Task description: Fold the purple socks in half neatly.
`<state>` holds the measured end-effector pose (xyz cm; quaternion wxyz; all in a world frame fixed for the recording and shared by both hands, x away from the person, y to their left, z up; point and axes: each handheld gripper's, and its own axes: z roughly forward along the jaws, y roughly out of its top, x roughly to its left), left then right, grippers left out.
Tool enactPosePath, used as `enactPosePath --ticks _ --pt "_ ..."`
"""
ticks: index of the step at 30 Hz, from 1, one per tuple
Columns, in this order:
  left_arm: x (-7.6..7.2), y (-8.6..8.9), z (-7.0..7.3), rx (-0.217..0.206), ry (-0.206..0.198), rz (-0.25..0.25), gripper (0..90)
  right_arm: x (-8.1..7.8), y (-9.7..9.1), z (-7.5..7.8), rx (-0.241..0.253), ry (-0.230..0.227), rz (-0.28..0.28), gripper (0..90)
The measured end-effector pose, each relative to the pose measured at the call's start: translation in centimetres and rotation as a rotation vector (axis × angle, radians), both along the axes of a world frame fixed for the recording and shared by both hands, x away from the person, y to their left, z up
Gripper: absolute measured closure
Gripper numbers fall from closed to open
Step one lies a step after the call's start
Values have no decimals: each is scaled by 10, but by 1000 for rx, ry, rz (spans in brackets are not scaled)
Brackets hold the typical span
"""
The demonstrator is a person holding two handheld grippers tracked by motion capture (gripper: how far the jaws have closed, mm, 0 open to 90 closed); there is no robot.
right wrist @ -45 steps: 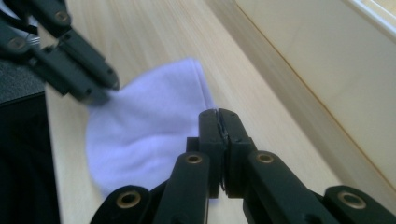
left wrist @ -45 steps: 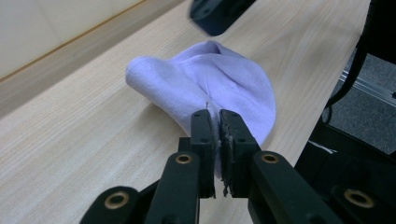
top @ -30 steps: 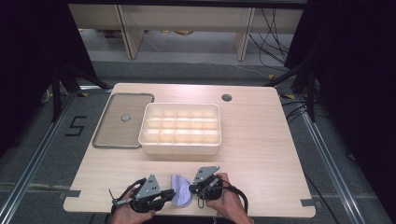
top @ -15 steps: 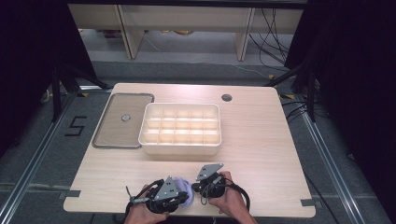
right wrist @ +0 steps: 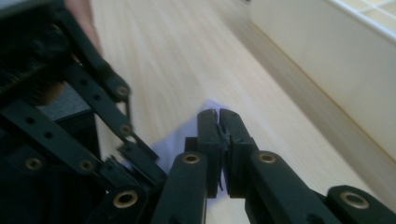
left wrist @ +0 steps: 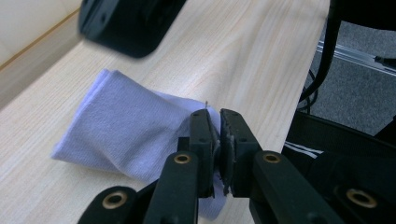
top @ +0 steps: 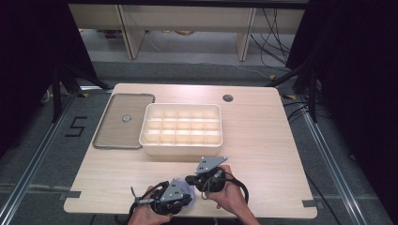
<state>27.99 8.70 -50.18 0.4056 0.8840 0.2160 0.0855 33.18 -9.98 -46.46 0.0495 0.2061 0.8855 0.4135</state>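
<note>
So the pale lilac cloth (left wrist: 126, 126) was lying folded on the near edge of the wooden table (top: 263, 136), right between the two hands; in the left gripper view it looked like a soft rectangle whose long axis ran from the jaws out toward the far-left corner of that view, one end fanned flat on the wood and the other bunched up at the jaws; from the high view it was just a small lilac patch (top: 187, 192) under the grippers.

The left gripper (left wrist: 214, 116) was clamped narrow on the near corner of the cloth, fabric visibly squeezed between the pads; in the high view that gripper (top: 171, 197) sat low at the table's front edge with the hand behind it, angled in toward the middle. The right gripper (right wrist: 218, 115) had its jaws pressed together too, a sliver of cloth edge caught between them as far as one could tell, with more lilac showing just past the tips; in the high view it (top: 206, 176) sat just beside the left one, a bit further in from the edge, grey plate on top, hand wrapped round the body, cable looping off to the side.

Around them: a cream compartment tray (top: 180, 129) stood well apart toward the middle of the table, its little cells empty; a flat lid (top: 123, 119) with a round knob lay just beside the tray on its left; a round cable hole (top: 227, 98) was near the far edge. The stretch of table between the cloth and the tray was bare wood.
</note>
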Motion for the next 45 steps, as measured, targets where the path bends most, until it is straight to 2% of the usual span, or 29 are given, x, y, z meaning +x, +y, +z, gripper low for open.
enactPosePath --ticks 1,4,7,8,9,10,11,12,13,16,17,19,21,22,25,27,28,31,33,35,36,37,38,39,40,42,43,44,45 --pt "0 0 0 0 1 0 831 0 4 -2 5 3 28 877" --pt "0 0 -1 -4 3 2 830 4 13 -7 3 29 54 877" --pt "0 1 0 5 -1 2 822 5 16 -15 -62 48 50 887" --pt "-2 1 1 -7 12 8 814 6 15 -17 -84 48 36 892" --pt "-1 2 1 -6 -3 4 803 9 13 -21 -99 37 39 895" --pt "-3 1 1 -37 16 27 798 10 10 -23 -103 58 27 897" --pt "-3 4 4 -35 9 27 795 11 9 -24 -100 59 21 897" --pt "-4 6 7 -69 12 28 791 12 8 -25 -94 61 29 897" --pt "-5 8 10 -101 33 43 785 11 7 -25 -94 64 16 897" --pt "-9 14 20 -145 6 63 798 11 6 -25 -101 61 6 898" --pt "-9 16 21 -134 -3 56 812 11 6 -25 -106 59 5 898" --pt "-10 15 18 -130 12 61 834 10 6 -25 -106 58 1 898" --pt "-8 12 11 -93 16 48 850 9 7 -25 -114 57 2 898" --pt "-8 9 8 -85 40 62 854 8 8 -26 -106 55 -5 899" --pt "-6 5 -1 -17 31 27 852 8 7 -25 -126 51 4 900" --pt "-6 5 -2 -20 36 46 853 7 7 -25 -127 51 6 900" --pt "-3 9 0 19 -1 20 851 7 7 -26 -120 48 3 900" --pt "-1 15 -2 -3 19 55 855 3 6 -25 -127 55 -6 900" --pt "-1 14 -4 -52 44 86 857 2 5 -25 -128 60 -8 900" --pt "2 17 -3 -21 11 60 856 1 4 -23 -146 58 1 900" --pt "3 18 -2 10 3 45 855 -1 4 -23 -146 57 -3 900" --pt "2 17 -3 -12 12 57 855 -2 3 -23 -147 50 -8 900" --pt "1 16 -3 -14 12 58 855 -2 2 -22 -154 52 -5 888" --pt "2 17 -3 0 13 52 854 -3 2 -21 -143 52 -12 859" --pt "2 17 -3 -1 18 64 854 -3 1 -19 -141 50 -15 833" --pt "2 17 -3 -2 10 53 854 -3 0 -13 -127 27 -27 791" --pt "2 17 -3 9 13 62 854 -1 -1 -8 -114 21 -55 756" --pt "2 17 -3 4 2 39 854 1 -1 -4 -110 43 -90 728" --pt "1 16 -4 0 7 45 854 4 0 -2 -97 43 -97 687"
